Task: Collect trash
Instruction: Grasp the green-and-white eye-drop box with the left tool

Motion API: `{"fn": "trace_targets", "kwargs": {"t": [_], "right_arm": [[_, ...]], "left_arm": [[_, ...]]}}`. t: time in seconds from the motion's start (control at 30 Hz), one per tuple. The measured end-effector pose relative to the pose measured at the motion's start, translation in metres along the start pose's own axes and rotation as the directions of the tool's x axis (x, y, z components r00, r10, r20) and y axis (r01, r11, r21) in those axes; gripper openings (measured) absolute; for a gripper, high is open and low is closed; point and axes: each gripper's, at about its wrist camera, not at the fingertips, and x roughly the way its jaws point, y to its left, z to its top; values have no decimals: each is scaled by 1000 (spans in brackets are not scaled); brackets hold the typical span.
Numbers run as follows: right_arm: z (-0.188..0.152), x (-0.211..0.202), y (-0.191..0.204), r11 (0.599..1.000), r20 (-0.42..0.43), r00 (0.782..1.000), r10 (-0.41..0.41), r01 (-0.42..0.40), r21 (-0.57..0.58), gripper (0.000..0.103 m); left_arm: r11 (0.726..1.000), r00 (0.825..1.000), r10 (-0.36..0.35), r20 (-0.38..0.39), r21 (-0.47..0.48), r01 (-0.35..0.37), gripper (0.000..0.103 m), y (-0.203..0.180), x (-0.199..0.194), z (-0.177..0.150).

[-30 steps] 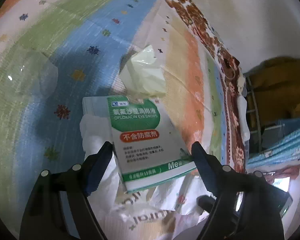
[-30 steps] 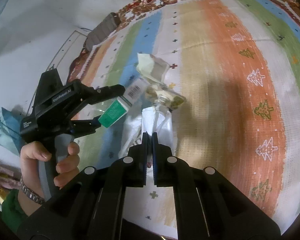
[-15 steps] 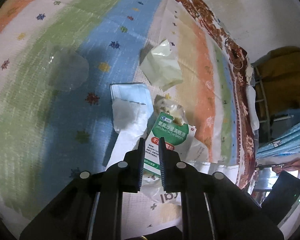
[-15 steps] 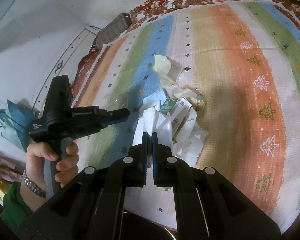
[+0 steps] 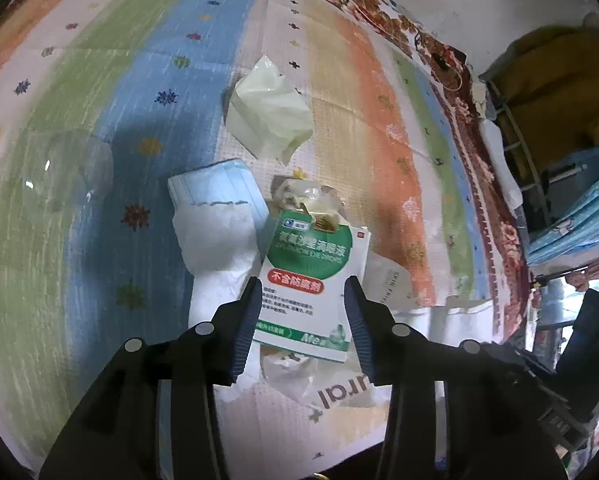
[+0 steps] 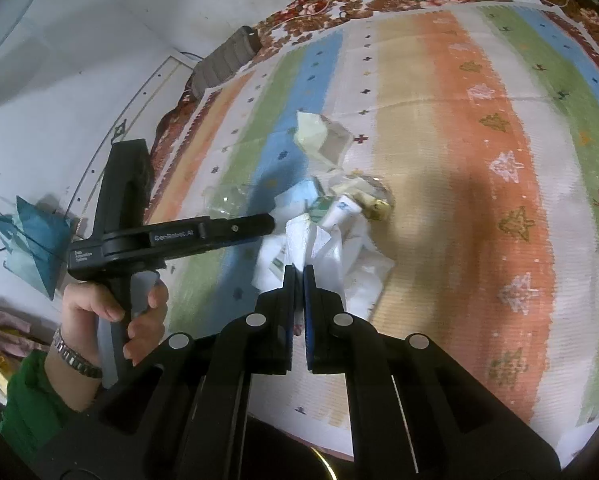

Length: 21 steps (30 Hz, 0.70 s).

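Striped rug (image 5: 339, 92), litter heaped centre frame. Left claw (image 5: 304, 322) opening, eye-drop box (image 5: 307, 280) lying loose between its jaws atop the heap. Right claw (image 6: 298, 300) together, seemingly pinching the white bag (image 6: 323, 246). Likely depositing step; next, fetch the yellowish wrapper (image 5: 269, 112) above.

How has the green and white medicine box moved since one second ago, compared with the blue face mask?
Yes. The medicine box was carried over the face mask; now it lies beside it on the trash pile, between the opening jaws of the left gripper.

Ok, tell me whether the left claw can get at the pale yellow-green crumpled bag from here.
Probably yes: the pale yellow-green crumpled bag lies uncovered beyond the pile, but the opening left claw straddles the green-and-white medicine box first.
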Motion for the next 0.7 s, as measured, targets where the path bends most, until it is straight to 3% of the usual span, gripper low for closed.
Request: {"fn": "trace_targets", "kwargs": {"t": [0.33,0.53,0.7], "right_arm": [[-2,-7,-31,999,-7,1000,-7,7,51,3],[-1,-5,-35,999,-15,1000,-12,13,51,3],[-1,-4,-39,998,-17,1000,-20,21,59,3]], "left_arm": [[995,999,-4,-36,98,8,78,-16,22,-1],[988,997,57,-53,149,-49,80,-25,43,-3],[987,996,63,-65,149,-53,80,-26,54,-2]]}}
